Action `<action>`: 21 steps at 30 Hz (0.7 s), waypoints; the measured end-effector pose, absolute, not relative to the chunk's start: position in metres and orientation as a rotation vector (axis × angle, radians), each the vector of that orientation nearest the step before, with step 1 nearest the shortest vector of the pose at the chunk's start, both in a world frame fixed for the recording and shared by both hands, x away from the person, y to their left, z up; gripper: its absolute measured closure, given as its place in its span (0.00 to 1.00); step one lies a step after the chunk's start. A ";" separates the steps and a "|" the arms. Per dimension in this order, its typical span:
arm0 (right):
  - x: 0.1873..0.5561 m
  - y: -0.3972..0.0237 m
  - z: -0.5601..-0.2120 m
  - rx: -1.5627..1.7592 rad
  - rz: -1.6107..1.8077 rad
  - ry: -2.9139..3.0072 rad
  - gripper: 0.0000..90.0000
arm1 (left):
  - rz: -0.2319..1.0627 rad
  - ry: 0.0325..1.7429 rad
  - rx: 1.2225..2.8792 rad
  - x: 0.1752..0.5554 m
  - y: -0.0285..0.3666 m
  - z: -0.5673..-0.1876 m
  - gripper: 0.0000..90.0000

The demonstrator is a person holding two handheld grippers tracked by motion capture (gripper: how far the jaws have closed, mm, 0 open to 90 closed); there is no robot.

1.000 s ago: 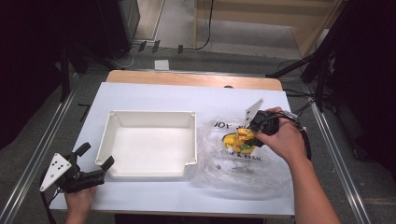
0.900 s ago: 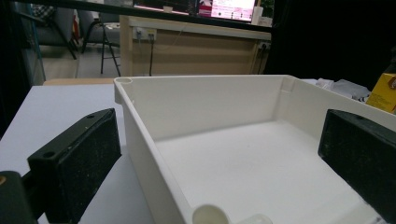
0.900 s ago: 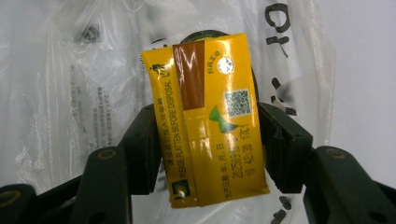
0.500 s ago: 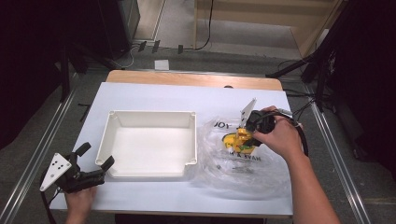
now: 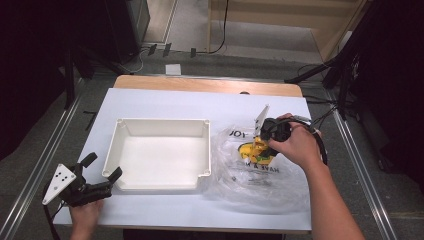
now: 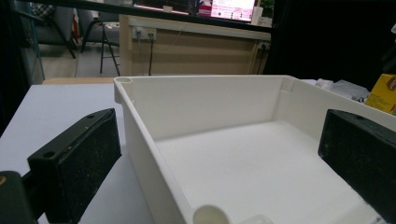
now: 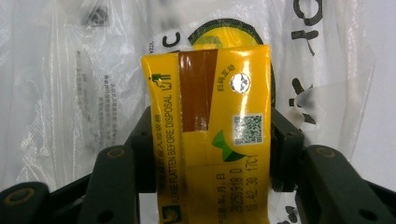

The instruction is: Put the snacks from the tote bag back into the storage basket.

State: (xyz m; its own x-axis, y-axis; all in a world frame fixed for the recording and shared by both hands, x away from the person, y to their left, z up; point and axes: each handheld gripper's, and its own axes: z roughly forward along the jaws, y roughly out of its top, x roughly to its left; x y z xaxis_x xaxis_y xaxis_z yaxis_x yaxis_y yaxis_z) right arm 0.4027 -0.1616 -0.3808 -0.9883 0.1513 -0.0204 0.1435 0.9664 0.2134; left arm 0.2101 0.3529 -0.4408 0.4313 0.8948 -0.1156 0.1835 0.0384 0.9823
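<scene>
Carton gripped over the bag; tray still empty.

The right gripper [image 7: 205, 154] has its jaws clamped on both sides of the yellow drink carton [image 7: 212, 135], which sits over the clear plastic bag [image 5: 260, 172], apparently just lifted off it. The left gripper [image 5: 100, 175], jaws spread apart, straddles the near-left corner of the white tray [image 5: 157, 127]. Judged remaining: moving the carton into the tray.
</scene>
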 end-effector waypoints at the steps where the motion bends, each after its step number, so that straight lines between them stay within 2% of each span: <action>1: 0.403 -0.161 -0.380 0.234 0.327 3.079 0.57 | 0.724 1.018 1.454 0.210 0.353 -0.441 0.00; 12: 0.401 -0.165 -0.369 0.222 0.329 3.068 0.58 | 0.718 1.018 1.451 0.210 0.353 -0.441 0.00; 21: 0.397 -0.164 -0.345 0.224 0.353 3.045 0.58 | 0.715 1.018 1.447 0.210 0.354 -0.441 0.00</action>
